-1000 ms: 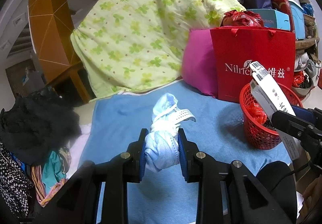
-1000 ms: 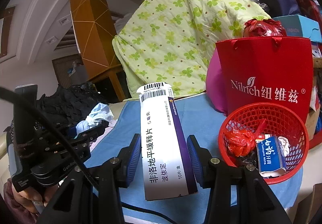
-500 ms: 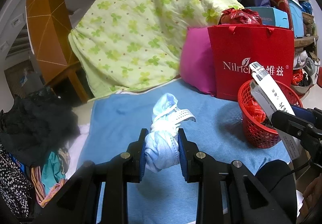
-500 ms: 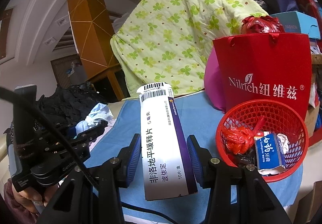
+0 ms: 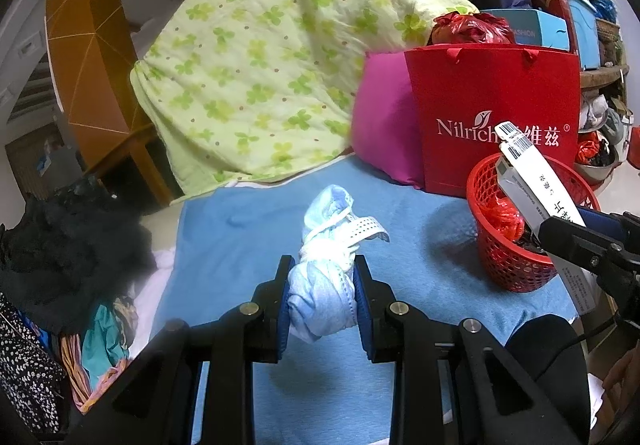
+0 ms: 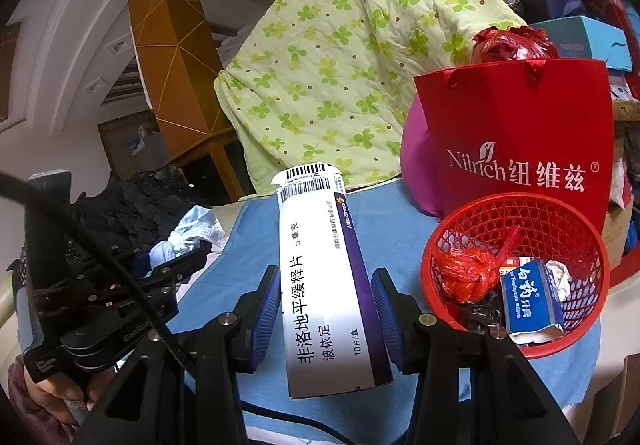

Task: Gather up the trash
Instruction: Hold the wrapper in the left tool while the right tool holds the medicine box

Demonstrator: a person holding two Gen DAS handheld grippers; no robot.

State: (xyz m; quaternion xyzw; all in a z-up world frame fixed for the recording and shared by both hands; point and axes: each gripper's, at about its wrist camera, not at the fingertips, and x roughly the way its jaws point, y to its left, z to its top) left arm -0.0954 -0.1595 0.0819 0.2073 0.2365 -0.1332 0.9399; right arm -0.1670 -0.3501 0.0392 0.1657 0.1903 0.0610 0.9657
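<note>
Medicine box (image 6: pixel 328 277) sits clamped upright in the right gripper (image 6: pixel 326 319) beside the red basket (image 6: pixel 520 205); left gripper (image 5: pixel 322 295) squeezes a crumpled mask (image 5: pixel 324 285); each should clear the rim before release

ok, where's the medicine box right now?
The medicine box stands upright between the right gripper pads, above the blue cloth, just left of the red basket. In the left wrist view it overlaps the basket's rim at far right.

Red bag (image 6: pixel 520 133) reads "Nilrich" (white lettering).
</note>
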